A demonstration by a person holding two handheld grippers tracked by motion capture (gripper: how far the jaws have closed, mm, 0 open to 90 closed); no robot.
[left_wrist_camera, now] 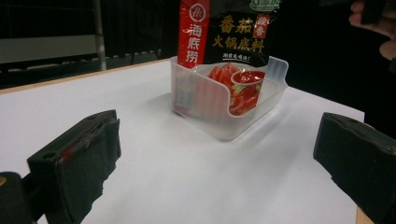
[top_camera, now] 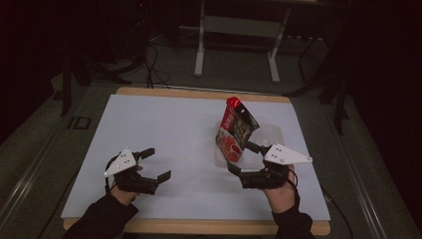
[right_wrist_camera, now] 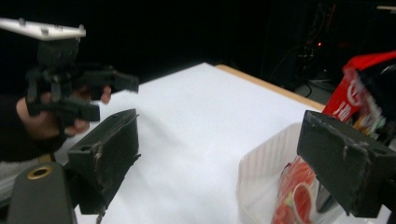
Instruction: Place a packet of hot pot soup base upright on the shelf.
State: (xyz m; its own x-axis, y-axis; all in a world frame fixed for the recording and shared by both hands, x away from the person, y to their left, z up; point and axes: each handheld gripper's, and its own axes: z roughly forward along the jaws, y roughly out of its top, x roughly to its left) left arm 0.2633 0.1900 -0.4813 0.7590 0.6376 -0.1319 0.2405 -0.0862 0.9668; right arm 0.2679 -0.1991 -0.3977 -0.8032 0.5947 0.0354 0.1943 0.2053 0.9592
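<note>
Clearly the right gripper (top_camera: pixel 245 160) is the nearer one: its jaws stand wide apart just beside the near wall of the clear plastic tub (top_camera: pixel 275 133), which sits on the white desk (top_camera: pixel 164 129) toward the right-hand side. In that tub stands a red and black sauce packet (top_camera: pixel 238 130), propped up and leaning, its long axis running up and back from the tub floor so that its red top corner rises well above the rim. From the right gripper view the tub (right_wrist_camera: pixel 266 172) and the packet (right_wrist_camera: pixel 355 100) lie ahead and to the side of the far jaw, not yet between the two jaws, so nothing is clamped. The left gripper (top_camera: pixel 158 163) hovers over the desk well apart from the tub, its jaws also spread with nothing between them; its own view looks straight across bare desk at the packet (left_wrist_camera: pixel 224 32) standing in the tub (left_wrist_camera: pixel 233 105). I judge that any grasp of the packet falls to the right hand, which would have to swing its jaws round to straddle the packet's thin faces above the rim.
</note>
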